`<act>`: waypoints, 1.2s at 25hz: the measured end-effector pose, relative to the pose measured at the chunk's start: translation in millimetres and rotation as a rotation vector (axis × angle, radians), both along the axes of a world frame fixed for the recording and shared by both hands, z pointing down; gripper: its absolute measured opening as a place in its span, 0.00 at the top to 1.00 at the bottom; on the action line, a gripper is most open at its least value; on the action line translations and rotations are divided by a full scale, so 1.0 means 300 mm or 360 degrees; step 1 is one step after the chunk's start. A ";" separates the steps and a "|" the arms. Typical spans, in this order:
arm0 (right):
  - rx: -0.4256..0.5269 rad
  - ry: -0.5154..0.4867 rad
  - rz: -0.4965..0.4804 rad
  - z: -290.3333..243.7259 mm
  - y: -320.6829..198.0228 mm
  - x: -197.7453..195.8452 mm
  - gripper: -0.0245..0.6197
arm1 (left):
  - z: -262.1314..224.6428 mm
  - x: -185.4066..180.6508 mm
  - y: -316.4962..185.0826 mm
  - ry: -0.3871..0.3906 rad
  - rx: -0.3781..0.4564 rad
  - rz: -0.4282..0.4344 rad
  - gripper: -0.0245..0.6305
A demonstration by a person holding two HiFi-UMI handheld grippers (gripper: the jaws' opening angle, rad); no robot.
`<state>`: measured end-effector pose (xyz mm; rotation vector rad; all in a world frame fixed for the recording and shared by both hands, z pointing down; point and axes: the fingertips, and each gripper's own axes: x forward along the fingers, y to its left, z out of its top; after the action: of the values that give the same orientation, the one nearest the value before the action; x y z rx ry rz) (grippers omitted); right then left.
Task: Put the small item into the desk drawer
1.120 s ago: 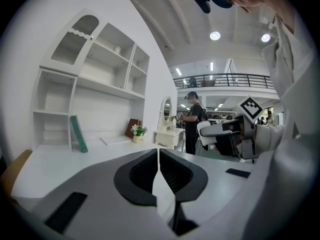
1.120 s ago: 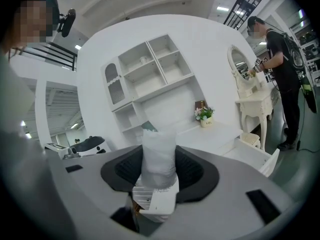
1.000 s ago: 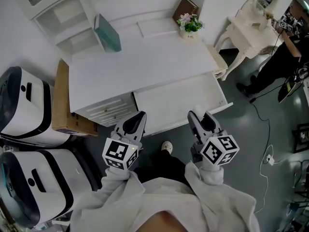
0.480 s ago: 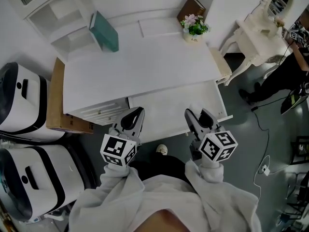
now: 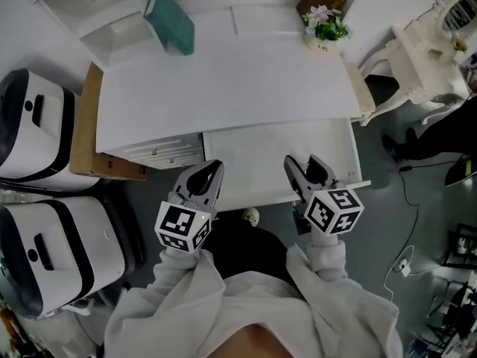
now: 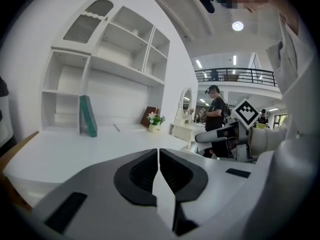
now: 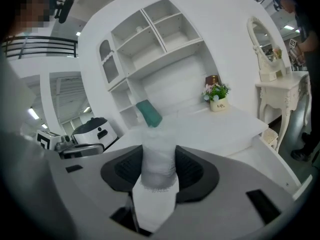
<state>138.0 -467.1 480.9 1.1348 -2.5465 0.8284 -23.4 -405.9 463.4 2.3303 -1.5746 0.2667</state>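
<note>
Jaws on right gripper [image 5: 300, 165] pinch the small item [image 7: 159, 171], carrying it. Left gripper [image 5: 213, 171] is pressed together. Next: lower it into drawer [image 5: 253, 154] just ahead.

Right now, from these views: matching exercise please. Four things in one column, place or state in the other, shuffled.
1. teal book
2. potted flowers
3. small white item
4. left hand-held gripper

A. jaws together, nothing between them
B. desk's back right corner
C. desk's back left
D. clamped in the right hand-held gripper

Pairs: 1-C, 2-B, 3-D, 4-A
</note>
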 end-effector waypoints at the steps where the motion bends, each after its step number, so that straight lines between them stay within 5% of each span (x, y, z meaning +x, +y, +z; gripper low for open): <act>1: -0.0018 0.0024 -0.0023 0.027 -0.007 -0.016 0.66 | 0.014 -0.012 0.004 0.0000 -0.0016 -0.0019 0.92; 16: -0.0203 0.0523 -0.0537 0.479 -0.089 -0.346 0.66 | 0.222 -0.191 -0.018 -0.0063 -0.0267 -0.0076 0.92; 30: -0.0314 0.0895 -0.0924 0.815 -0.094 -0.522 0.66 | 0.335 -0.336 -0.011 0.0032 -0.0434 -0.0133 0.92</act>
<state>-18.6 -495.4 725.5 0.4314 -2.0810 0.5007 -124.1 -409.1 564.0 2.0491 -1.5166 0.4090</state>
